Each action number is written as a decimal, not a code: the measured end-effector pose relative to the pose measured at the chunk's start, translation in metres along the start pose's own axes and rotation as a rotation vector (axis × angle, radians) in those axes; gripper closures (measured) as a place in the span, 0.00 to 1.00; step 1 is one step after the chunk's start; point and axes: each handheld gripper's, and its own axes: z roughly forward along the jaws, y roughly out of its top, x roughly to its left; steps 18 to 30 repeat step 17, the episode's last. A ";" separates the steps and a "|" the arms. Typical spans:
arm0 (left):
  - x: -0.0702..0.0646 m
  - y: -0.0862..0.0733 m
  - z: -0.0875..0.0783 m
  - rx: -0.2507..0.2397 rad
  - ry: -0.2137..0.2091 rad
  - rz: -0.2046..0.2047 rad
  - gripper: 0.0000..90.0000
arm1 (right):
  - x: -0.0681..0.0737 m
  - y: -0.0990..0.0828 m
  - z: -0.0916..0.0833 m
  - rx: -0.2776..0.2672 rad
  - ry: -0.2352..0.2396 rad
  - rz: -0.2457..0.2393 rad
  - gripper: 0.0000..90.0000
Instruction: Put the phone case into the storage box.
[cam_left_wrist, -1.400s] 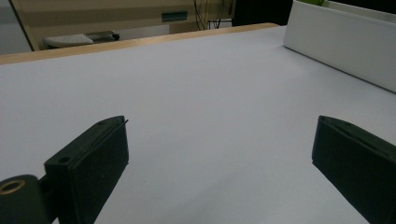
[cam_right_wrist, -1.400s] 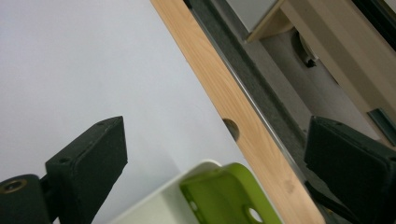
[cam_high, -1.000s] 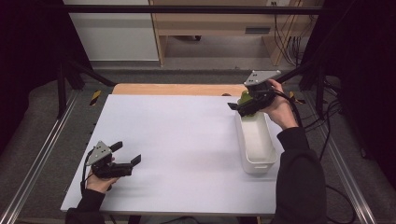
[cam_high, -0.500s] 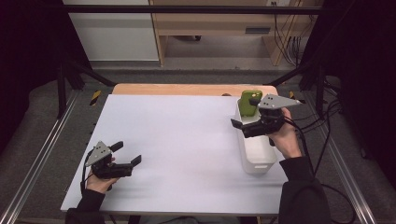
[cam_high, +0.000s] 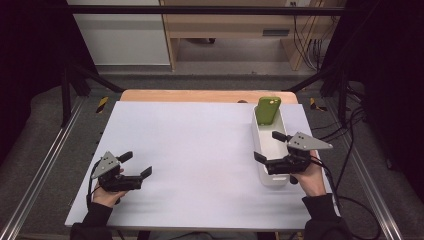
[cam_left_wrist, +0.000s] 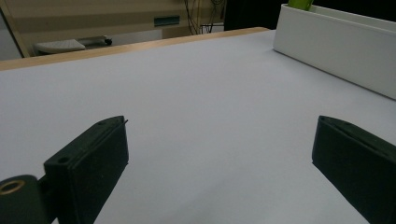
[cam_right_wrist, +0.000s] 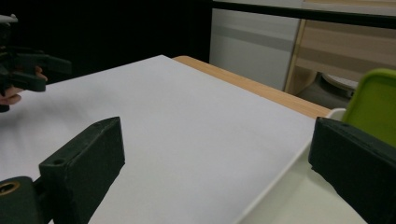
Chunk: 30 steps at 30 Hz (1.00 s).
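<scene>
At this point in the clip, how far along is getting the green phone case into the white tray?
Done: the green phone case leans in the far end of the long white plastic tray. In hand: nothing; the right tool is open above the tray's near end, and the left tool sits open on the table. Nothing appears left.

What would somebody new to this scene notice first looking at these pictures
The eye goes first to the bright green phone-shaped case, which stands tilted at the far end of the long white plastic bin on the right side of the pale grey table. Next comes the right hand-held gripper, jaws open over the bin's near end. The left hand-held gripper, also open, sits at the near left corner.
</scene>
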 end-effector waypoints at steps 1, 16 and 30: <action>0.000 0.000 0.000 0.000 -0.001 0.002 0.03 | 0.000 -0.004 -0.003 0.002 -0.004 0.001 0.04; -0.001 0.001 -0.001 -0.009 -0.010 0.007 0.03 | -0.011 -0.049 -0.048 -0.043 0.000 0.059 0.01; -0.001 0.001 -0.001 -0.010 -0.009 0.006 0.03 | -0.011 -0.049 -0.049 -0.043 0.000 0.052 0.01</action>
